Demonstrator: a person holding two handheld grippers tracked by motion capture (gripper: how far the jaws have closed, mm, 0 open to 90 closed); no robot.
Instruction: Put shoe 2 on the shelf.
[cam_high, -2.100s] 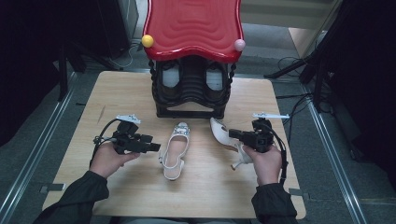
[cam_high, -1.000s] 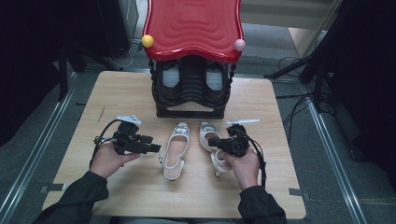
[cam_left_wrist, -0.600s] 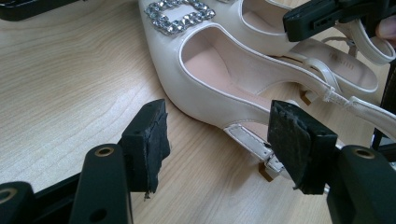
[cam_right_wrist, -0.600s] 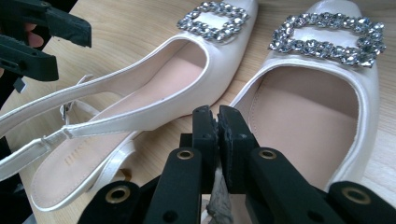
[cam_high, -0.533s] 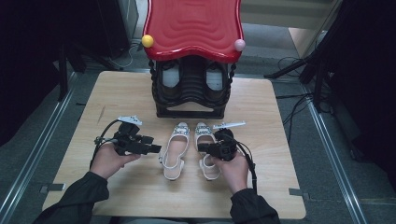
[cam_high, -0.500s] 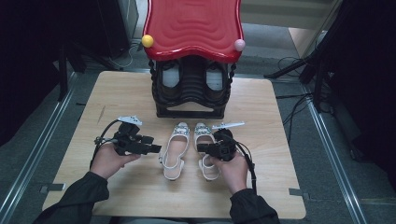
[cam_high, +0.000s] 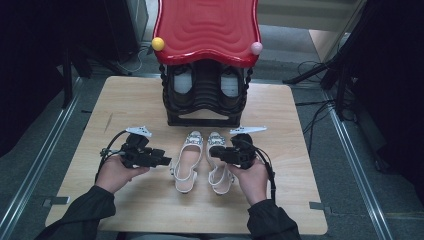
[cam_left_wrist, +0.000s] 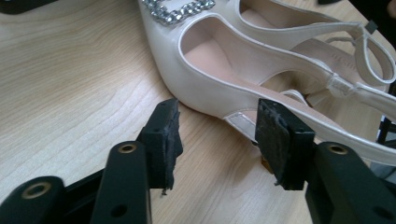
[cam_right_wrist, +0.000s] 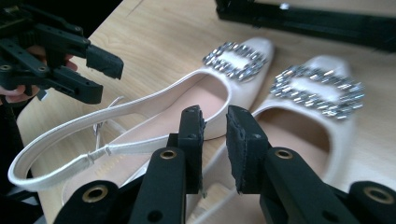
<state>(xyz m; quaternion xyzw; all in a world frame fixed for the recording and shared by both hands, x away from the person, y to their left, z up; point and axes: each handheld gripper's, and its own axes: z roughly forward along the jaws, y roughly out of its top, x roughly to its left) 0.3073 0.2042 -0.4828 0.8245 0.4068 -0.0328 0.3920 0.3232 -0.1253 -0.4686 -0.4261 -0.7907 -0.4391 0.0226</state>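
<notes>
Pair of shoes set side by side at six o'clock of the red rack (cam_high: 207, 30).
Left shoe (cam_high: 187, 157) and right shoe (cam_high: 218, 160) paired on table (cam_high: 295, 200); right gripper (cam_high: 216, 152) just parting, released; left gripper (cam_high: 165, 161) narrowing, empty. Racking possibly left.

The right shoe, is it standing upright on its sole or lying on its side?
Upright. The right shoe rests on its sole on the table, opening and jewelled buckle facing up, beside the left shoe.

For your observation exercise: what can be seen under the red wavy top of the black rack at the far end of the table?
Under the red top, the black rack holds a pair of shoes, toes showing on either side. The top covers their rear parts and the rack's back.
</notes>
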